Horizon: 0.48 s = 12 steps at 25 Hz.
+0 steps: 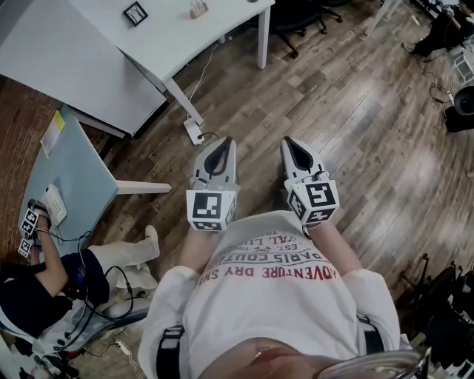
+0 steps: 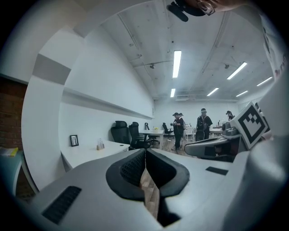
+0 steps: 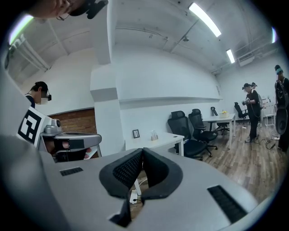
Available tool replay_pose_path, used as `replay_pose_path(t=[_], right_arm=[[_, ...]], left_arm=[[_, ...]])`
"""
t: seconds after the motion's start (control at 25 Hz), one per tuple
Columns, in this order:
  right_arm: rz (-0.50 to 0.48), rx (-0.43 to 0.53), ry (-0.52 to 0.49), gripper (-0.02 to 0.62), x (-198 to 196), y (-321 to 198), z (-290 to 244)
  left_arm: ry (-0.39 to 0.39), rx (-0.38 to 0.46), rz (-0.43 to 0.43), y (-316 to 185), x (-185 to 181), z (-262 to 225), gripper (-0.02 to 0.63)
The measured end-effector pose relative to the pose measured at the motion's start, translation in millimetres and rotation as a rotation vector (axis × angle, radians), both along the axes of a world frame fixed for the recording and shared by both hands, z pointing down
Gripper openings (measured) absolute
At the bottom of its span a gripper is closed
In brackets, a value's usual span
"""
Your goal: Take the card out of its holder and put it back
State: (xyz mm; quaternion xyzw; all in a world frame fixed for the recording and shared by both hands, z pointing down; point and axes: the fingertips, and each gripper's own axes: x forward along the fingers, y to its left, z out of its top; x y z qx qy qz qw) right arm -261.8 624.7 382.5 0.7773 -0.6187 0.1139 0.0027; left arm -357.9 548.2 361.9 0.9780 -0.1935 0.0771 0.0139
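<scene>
I make out no card for certain. On the white table (image 1: 185, 52) far ahead stand a small black picture frame (image 1: 135, 12) and a small upright stand (image 1: 198, 9), too small to read. They also show as the frame (image 3: 136, 133) and the stand (image 3: 154, 135) in the right gripper view. My left gripper (image 1: 222, 143) and right gripper (image 1: 290, 142) are held side by side in front of my chest, over the wooden floor. Both point forward, well short of the table. The left gripper (image 2: 145, 151) has its jaws together with nothing between them. So does the right gripper (image 3: 142, 151).
A pale blue table (image 1: 74, 178) stands at the left, with a seated person (image 1: 44, 285) beside it. A power strip (image 1: 194, 132) lies on the floor by the white table's leg. Black office chairs (image 3: 192, 131) and standing people (image 2: 178, 128) are farther off.
</scene>
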Motion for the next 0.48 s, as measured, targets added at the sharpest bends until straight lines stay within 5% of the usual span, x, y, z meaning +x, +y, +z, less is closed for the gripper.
replay_pose_path(t=[0.48], right_arm=[[-0.166, 0.015, -0.031, 0.026, 134.3, -109.2, 0.3]], left_arm=[[-0.019, 0.012, -0.116, -84.3, 125.6, -4.8, 0.028]])
